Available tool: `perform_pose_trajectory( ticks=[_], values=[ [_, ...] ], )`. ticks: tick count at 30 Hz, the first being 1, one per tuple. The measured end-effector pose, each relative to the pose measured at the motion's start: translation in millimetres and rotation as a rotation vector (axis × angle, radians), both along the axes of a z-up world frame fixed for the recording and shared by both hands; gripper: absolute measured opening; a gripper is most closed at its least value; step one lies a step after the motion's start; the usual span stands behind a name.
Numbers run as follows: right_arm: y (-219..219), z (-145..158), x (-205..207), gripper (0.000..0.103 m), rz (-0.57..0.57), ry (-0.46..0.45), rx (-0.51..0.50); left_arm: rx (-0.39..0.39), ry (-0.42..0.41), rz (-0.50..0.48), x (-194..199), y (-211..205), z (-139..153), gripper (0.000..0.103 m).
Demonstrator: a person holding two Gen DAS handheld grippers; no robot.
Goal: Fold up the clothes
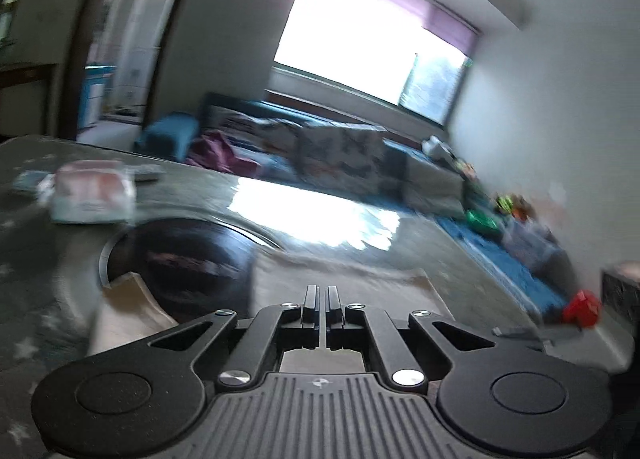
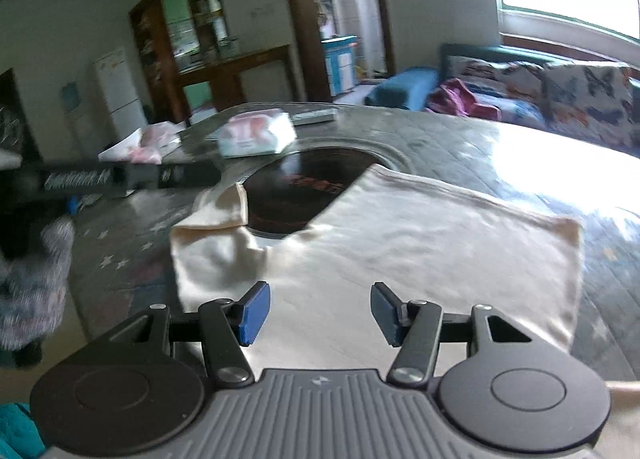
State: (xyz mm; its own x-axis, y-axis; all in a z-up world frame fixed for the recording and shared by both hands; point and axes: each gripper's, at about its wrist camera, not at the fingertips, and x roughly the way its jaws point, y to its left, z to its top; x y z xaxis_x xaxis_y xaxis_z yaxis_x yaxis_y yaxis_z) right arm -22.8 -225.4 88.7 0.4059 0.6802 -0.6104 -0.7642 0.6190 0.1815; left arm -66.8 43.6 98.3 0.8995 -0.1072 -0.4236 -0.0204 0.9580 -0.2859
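The cream garment [image 2: 400, 243] lies spread flat on the table [image 2: 520, 163], partly over its dark round inset [image 2: 296, 187]; it looks light, soft and limp, so a hem corner is the best hold; its long axis runs across the right wrist view. The right gripper [image 2: 320, 313] stands apart above it; the left gripper [image 1: 321, 309] is together, holding nothing visible.

A grey star-patterned table [image 2: 500, 163] with a dark round inset is shown. On it are laid a cream garment [image 2: 400, 235], a tissue pack [image 2: 256, 133] and a remote [image 2: 314, 115].
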Motion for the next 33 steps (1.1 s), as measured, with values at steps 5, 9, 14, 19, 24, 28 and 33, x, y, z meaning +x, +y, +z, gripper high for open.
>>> perform_pose_trajectory(
  ticks=[5,9,14,19,24,28,33],
  values=[
    [-8.9,-4.3,-1.6,0.057,-0.019,0.005,-0.003,0.075,0.065,0.052,5.5,-6.2,-19.6,0.005],
    [-9.1,-8.4,-0.6,0.057,-0.018,0.011,-0.011,0.145,0.112,0.178,9.5,16.3,-33.8,0.006],
    [-0.9,-11.2,-1.8,0.057,-0.002,0.022,-0.012,0.265,0.157,0.253,21.6,37.1,-52.5,0.018],
    [11.9,-13.8,-6.1,0.057,0.029,0.021,-0.031,0.368,0.182,0.245,28.9,43.2,-69.0,0.031],
    [18.9,-13.9,-8.0,0.057,0.043,0.024,-0.034,0.384,0.213,0.222,36.6,46.8,-78.2,0.03],
    [20.2,-13.9,-6.1,0.057,0.042,0.04,-0.021,0.364,0.214,0.205,37.3,50.4,-76.4,0.008],
    [16.0,-10.3,-1.6,0.057,0.032,0.059,0.008,0.233,0.153,0.209,26.0,56.9,-55.8,0.004]
  ],
)
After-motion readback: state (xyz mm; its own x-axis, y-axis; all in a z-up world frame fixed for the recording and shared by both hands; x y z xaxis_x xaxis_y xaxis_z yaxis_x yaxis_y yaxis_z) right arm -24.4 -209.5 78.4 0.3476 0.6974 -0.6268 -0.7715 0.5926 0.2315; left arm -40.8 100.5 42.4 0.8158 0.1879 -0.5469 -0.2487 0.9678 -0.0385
